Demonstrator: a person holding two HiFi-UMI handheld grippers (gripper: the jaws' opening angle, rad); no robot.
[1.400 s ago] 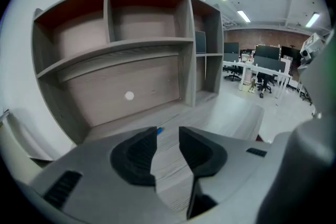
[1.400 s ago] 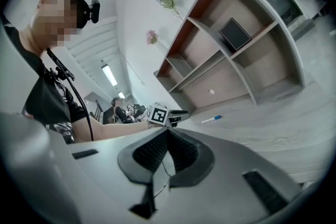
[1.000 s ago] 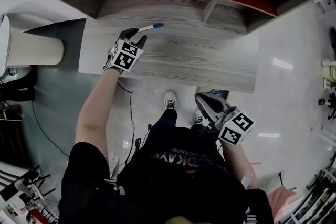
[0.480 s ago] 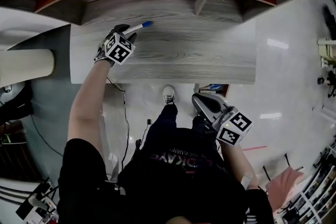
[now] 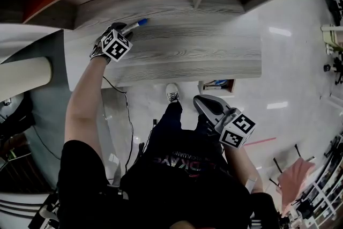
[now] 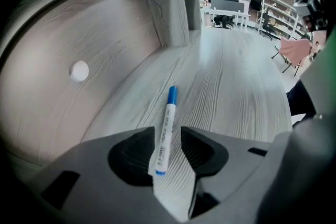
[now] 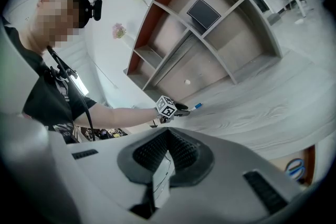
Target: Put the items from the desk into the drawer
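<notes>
On the grey desk (image 5: pixel 214 56) little had been altered: the marker (image 6: pixel 167 113) was still straddled by the left gripper (image 6: pixel 167 135), jaws spread, so nothing was yet grasped; the right gripper (image 7: pixel 166 135) was kept pressed together, empty.

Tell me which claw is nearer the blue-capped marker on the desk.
Left. The left claw has the rear end of the marker between its parted jaws; the right claw hangs off the front edge of the desk, well away from it.
</notes>
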